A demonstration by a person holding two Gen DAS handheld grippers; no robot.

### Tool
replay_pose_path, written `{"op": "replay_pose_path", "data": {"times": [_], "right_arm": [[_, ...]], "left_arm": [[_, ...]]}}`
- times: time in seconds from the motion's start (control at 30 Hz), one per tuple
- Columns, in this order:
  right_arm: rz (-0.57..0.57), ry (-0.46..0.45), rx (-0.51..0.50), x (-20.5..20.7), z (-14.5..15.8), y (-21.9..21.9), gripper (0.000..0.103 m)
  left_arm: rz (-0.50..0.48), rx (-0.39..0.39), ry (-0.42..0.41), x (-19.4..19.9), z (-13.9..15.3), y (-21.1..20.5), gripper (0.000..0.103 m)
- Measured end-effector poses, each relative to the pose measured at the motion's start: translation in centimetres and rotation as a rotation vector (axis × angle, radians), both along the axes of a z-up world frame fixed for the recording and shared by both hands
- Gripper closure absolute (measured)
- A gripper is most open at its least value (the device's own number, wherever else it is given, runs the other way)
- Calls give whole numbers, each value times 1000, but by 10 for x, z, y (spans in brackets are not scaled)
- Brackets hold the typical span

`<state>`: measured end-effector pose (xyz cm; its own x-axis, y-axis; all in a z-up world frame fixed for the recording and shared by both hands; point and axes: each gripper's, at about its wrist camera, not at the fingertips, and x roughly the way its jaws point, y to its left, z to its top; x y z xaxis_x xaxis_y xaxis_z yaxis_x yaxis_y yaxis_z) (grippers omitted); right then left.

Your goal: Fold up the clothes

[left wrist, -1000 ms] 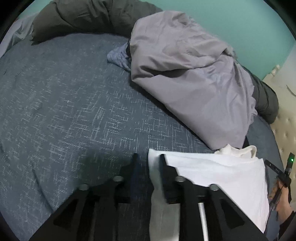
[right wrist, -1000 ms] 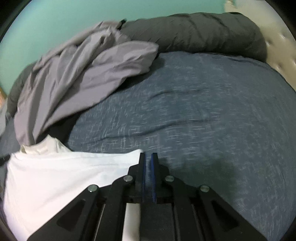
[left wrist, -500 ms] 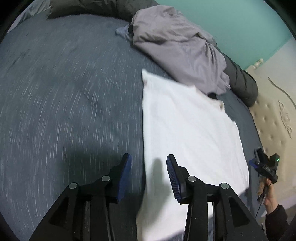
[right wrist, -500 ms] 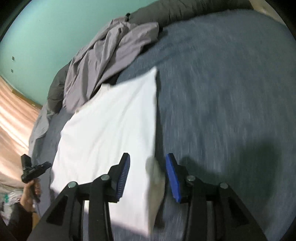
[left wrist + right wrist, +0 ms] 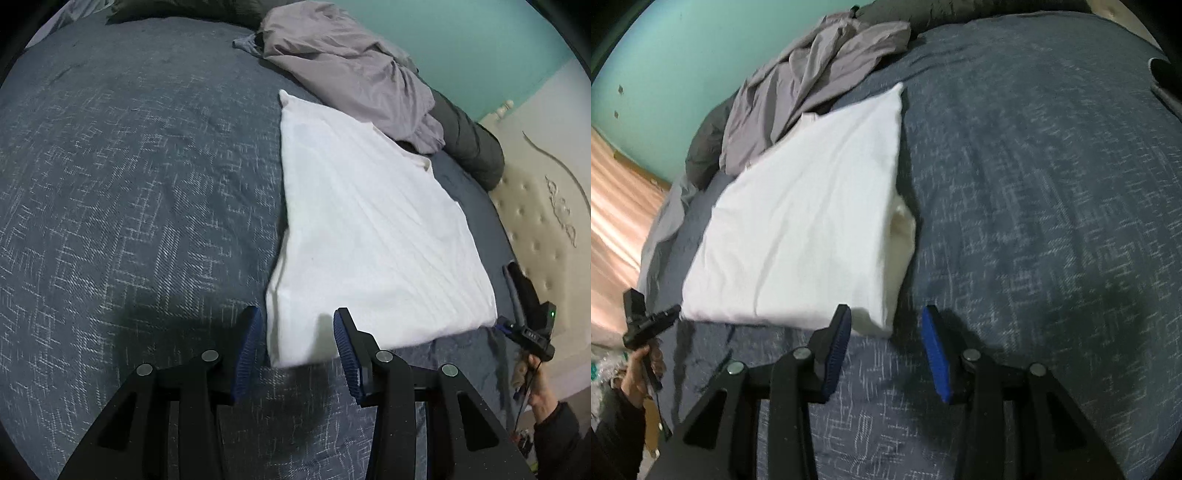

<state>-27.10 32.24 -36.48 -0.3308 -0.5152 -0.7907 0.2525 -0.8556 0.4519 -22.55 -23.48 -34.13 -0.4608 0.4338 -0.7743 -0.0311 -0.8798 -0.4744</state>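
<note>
- My left gripper [image 5: 299, 336] has its blue pads spread wide and grips nothing; it hangs over the near left corner of the white garment [image 5: 369, 236], which shows between the pads.
- My right gripper [image 5: 884, 332] is spread just as wide and empty, poised at the garment's near right corner [image 5: 798, 229].
- The white garment lies flat on the blue bedspread [image 5: 129, 184] as a neat, layered rectangle, its collar at the far edge beside the heap of grey clothing [image 5: 347, 70].
- My judgement: a fold of this piece is already laid down. The scene fits either a pause between folds on this garment or the garment being finished, and I cannot settle which from here.
- If another fold is wanted, both grippers would need to close on all the layers at the near corners together, or the stack will slide apart.
- The right wrist view shows what the left does not: a bulge of inner fabric [image 5: 901, 225] pushing out of the garment's right edge, so that side is not tidy.
- The left wrist view alone shows the tufted headboard [image 5: 546, 206] and the dark bolster [image 5: 476, 155] behind the heap.
- Each view catches the other handle in the person's hand [image 5: 535, 384].
</note>
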Motion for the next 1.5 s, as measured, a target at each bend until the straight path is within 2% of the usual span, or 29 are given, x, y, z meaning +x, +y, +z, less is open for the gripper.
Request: {"op": "replay_pose_path", "data": {"times": [0.03, 0.1, 0.13, 0.17, 0.23, 0.3, 0.4, 0.53, 0.83, 1.07, 1.2, 1.33, 1.5], "right_arm": [[5, 3, -2, 0, -1, -1, 95], [12, 7, -1, 0, -2, -3, 97], [14, 9, 1, -1, -2, -4, 98], [11, 13, 3, -2, -1, -2, 98], [9, 24, 1, -5, 5, 3, 99], [24, 45, 6, -7, 12, 8, 99], [54, 59, 39, -8, 15, 12, 100], [89, 61, 83, -9, 10, 14, 100], [51, 5, 12, -7, -8, 24, 99], [85, 18, 72, 5, 7, 26, 98], [79, 90, 45, 13, 30, 27, 98], [129, 115, 21, 11, 40, 2, 98], [74, 83, 75, 12, 28, 10, 98]], "left_arm": [[0, 4, -1, 1, -2, 0, 59], [-1, 8, -5, 1, -5, 1, 71], [-6, 3, -8, 1, -6, 2, 93], [-9, 0, -9, 0, -7, 2, 99], [-10, 0, -7, 0, -7, 1, 99], [-18, -40, 10, 1, -2, 3, 100], [-13, -59, 31, 2, 6, 0, 100], [-7, -62, 9, -2, 0, -3, 100], [16, -15, -20, -1, -10, -9, 100], [1, -48, -2, 4, -2, -4, 97], [11, -67, 22, 9, 7, -6, 97], [60, -25, 43, 16, 15, -12, 97], [74, 15, 46, 22, 18, -11, 97]]}}
